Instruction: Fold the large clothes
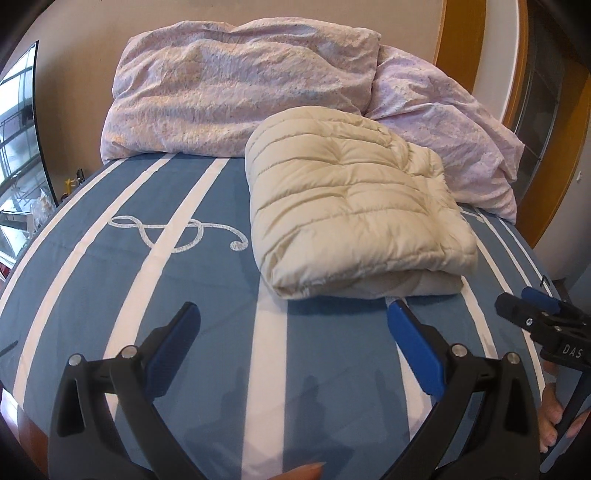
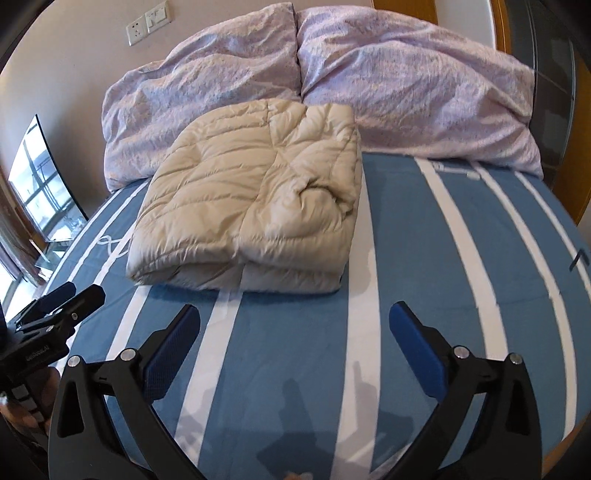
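A cream quilted down jacket (image 1: pixel 354 206) lies folded into a thick rectangle on the blue-and-white striped bed sheet (image 1: pixel 207 280); it also shows in the right wrist view (image 2: pixel 251 210). My left gripper (image 1: pixel 293 314) is open and empty, hovering over the sheet just in front of the jacket's near edge. My right gripper (image 2: pixel 295 314) is open and empty, also in front of the jacket. Each gripper shows at the edge of the other's view: the right one (image 1: pixel 524 306) and the left one (image 2: pixel 70 295).
Two rumpled pale-pink pillows (image 2: pixel 332 81) lie against the wall behind the jacket. A curved monitor (image 2: pixel 40 181) stands left of the bed. A wooden bed frame or door trim (image 1: pixel 465 48) rises at the right. A wall socket (image 2: pixel 147 22) sits above the pillows.
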